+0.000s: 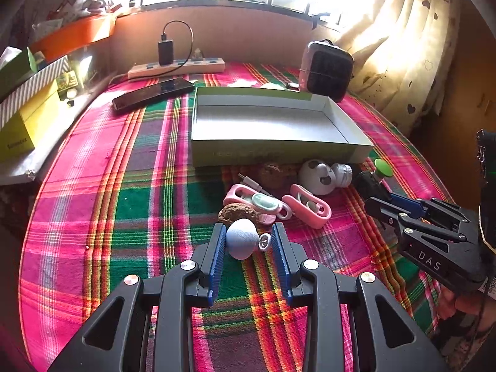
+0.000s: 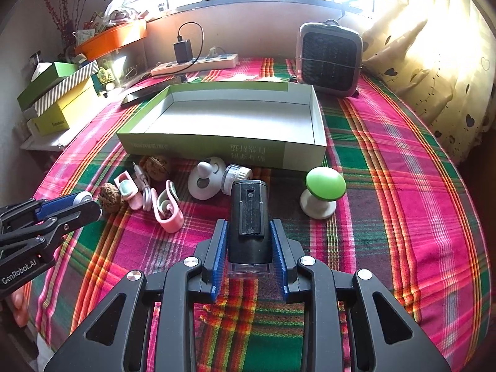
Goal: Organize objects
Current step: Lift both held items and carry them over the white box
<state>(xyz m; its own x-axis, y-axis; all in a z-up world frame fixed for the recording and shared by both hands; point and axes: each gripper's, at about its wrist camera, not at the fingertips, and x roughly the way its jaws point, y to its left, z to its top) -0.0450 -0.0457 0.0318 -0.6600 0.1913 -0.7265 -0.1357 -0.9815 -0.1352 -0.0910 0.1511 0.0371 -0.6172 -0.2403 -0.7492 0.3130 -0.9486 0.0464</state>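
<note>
Centrally, a shallow open box [image 2: 305, 152] with green outer walls and a white inside lies on a plaid cloth [image 2: 403, 161]; nothing shows inside it. Left gripper [image 1: 249, 241]: its blue pads stand either side of a pale blue ball [image 1: 241, 238] with a metal ring on its right side. The ball touches the left pad and the ring end meets the right pad, so the jaws are clamped on it, just above the cloth and near the pink clips. Right gripper [image 2: 249, 245]: jaws closed on a black cylinder [image 2: 248, 220] with a clear end toward the camera, both pads pressing its sides. It is held in front of the box's near wall.

Loose items along that wall, from the right wrist view:
- a green-capped knob [image 2: 324, 190] on a white base, right of the cylinder
- a white round toy [image 2: 206, 179] with a small clear jar [image 2: 235, 175] just beside it
- two walnuts [image 2: 158, 167], one by the wall and one nearer the left gripper
- two pink clips [image 2: 169, 214] with a white cable [image 2: 145, 190] between them

Beyond the box stand a small fan [image 2: 330, 60], a power strip [image 2: 198, 63] with a black charger plugged in, and a dark phone [image 1: 153, 93]. Stacked boxes [image 2: 59, 99] sit at the left edge, a curtain [image 2: 434, 71] at the right.
</note>
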